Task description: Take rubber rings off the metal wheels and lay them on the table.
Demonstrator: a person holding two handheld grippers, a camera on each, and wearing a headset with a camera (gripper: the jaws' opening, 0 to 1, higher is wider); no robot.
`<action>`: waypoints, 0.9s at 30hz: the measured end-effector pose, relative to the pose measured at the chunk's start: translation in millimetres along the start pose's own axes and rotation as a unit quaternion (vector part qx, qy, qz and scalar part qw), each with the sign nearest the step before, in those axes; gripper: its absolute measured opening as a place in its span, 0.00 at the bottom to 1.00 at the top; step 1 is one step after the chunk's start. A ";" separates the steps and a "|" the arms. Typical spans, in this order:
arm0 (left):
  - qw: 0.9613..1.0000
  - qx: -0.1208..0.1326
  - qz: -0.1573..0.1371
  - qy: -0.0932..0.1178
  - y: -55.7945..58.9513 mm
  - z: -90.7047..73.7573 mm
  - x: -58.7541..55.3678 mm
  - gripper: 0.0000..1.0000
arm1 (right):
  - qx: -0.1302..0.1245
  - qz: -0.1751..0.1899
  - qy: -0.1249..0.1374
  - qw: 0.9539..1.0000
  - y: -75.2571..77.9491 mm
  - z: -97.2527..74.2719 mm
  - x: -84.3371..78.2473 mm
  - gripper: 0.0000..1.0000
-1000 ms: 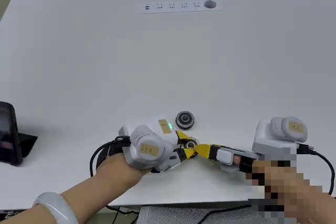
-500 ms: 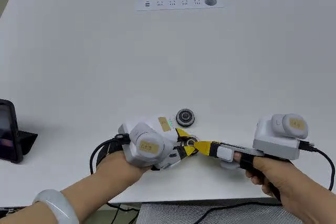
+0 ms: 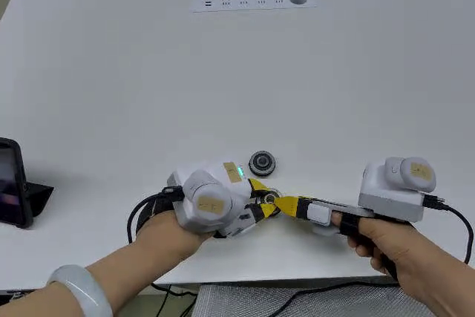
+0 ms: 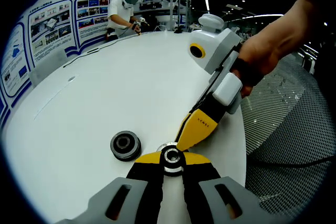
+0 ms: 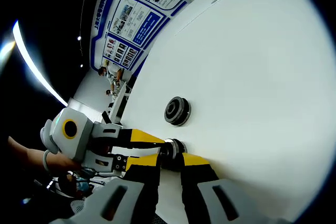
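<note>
The left gripper [image 4: 172, 160] pinched a small silver metal wheel [image 4: 171, 156] near the front edge of the white table [image 3: 223, 87]; the right gripper [image 5: 169, 157] was closed on the same wheel from the opposite side; whether it gripped the black rubber ring or the metal could not be told. A second black-ringed metal wheel [image 3: 261, 162] lay just beyond, untouched; both wheels seemingly wore their rings, so the task looked barely begun.

A white table [image 3: 111, 72] is carrying 1 black-rimmed wheel [image 3: 261, 162] lying flat toward the near edge, 1 white power strip [image 3: 252, 1] lying along the far side, and 1 dark screen [image 3: 11, 183] standing at the left.
</note>
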State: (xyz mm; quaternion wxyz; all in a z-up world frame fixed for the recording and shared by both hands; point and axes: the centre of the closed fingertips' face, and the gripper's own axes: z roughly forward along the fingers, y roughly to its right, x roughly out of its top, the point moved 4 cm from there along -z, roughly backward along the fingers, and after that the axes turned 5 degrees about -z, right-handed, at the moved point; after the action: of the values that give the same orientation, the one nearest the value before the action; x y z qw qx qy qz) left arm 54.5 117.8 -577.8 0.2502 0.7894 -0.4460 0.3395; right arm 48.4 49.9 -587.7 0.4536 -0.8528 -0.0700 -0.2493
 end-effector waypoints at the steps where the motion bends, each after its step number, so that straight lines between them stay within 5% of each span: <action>1: 1.000 0.000 0.000 0.000 0.1 0.0 0.0 0.13 | -0.001 -0.002 0.000 1.000 0.1 -0.5 0.4 0.16; 27: 1.000 0.000 0.001 -0.001 1.0 -0.2 0.7 0.13 | -0.015 -0.032 -0.002 0.999 6.5 -2.3 5.9 0.03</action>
State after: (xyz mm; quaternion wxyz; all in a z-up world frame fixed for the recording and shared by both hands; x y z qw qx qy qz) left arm 53.8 117.1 -577.1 0.2497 0.7892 -0.4469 0.3393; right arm 55.0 43.7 -588.6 0.4319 -0.8574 -0.0945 -0.2633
